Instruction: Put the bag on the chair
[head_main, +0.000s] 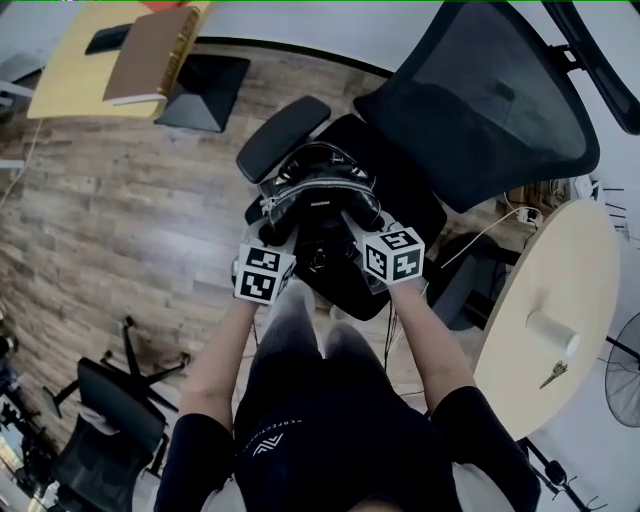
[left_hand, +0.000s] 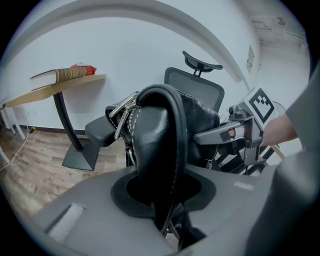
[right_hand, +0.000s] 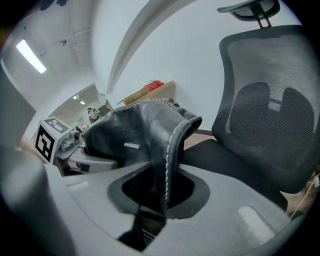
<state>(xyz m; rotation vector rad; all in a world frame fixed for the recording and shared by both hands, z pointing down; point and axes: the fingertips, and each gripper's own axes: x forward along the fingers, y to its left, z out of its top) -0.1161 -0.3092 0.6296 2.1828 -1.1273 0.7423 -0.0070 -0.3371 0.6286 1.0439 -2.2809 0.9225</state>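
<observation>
Much of the black leather bag (head_main: 318, 195) is hard to read from above: its near side is covered by the two grippers, and the base of the black mesh-backed office chair (head_main: 490, 100) is hidden under the padded seat, on which the bag sits towards the front edge, beside the curved padded armrest (head_main: 283, 137). The leather is smooth and glossy, with pale stitching along its rolled edges and metal zip pulls catching the light near the top. The left gripper (head_main: 280, 240) has its grey jaws pinching a thick fold of that leather, which fills the gap so the pads themselves cannot be made out. The right gripper (head_main: 358, 228) likewise nips a stitched edge of the bag, the strip running down between its jaws. Both bare forearms reach forward and slightly inward, the marker cubes side by side just above the person's knees. A round pale wooden table (head_main: 575, 260) at the right carries a white paper cup (head_main: 552, 335) and a small bunch of keys (head_main: 553, 374); its far rim is cut off by the frame. A thick brown book (head_main: 150, 55) lies on a yellowish tabletop beyond the wood-plank floor (head_main: 100, 200).
</observation>
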